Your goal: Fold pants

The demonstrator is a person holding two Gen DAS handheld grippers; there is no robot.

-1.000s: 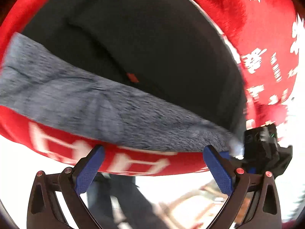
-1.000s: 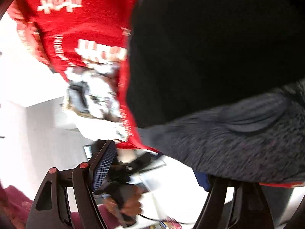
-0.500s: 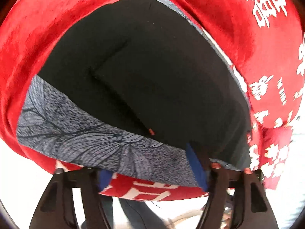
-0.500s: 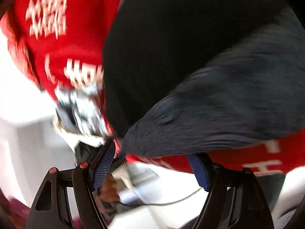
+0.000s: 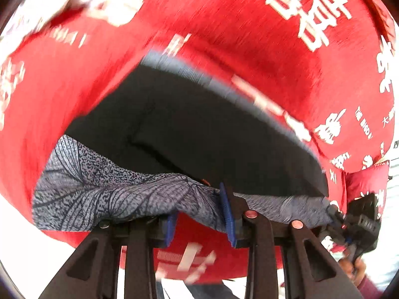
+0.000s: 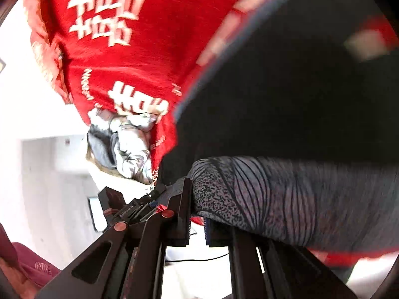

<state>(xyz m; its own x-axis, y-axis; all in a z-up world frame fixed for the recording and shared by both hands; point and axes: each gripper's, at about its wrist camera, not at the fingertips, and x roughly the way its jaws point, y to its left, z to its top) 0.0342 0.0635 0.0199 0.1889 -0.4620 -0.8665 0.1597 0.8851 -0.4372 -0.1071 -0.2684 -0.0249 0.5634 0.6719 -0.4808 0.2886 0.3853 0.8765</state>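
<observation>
The black pants (image 5: pixel 212 134) lie flat on a red blanket with white characters (image 5: pixel 249 30). Their grey patterned waistband (image 5: pixel 104 189) runs along the near edge. My left gripper (image 5: pixel 199 214) is shut on the waistband, the cloth bunched between its blue pads. In the right wrist view the pants (image 6: pixel 299 87) fill the right half and the waistband (image 6: pixel 286 194) crosses the lower right. My right gripper (image 6: pixel 198 220) is shut on the waistband's left end. The other gripper shows at the right edge of the left view (image 5: pixel 359 221).
A pile of grey and silver clothes (image 6: pixel 124 144) lies at the blanket's edge (image 6: pixel 159 164) in the right wrist view. White floor and wall lie beyond it. A person's maroon sleeve (image 6: pixel 30 266) is at the lower left.
Both grippers moved in onto the waistband edge and closed on it, from wide open a second ago. The waistband is now bunched at each grip.
</observation>
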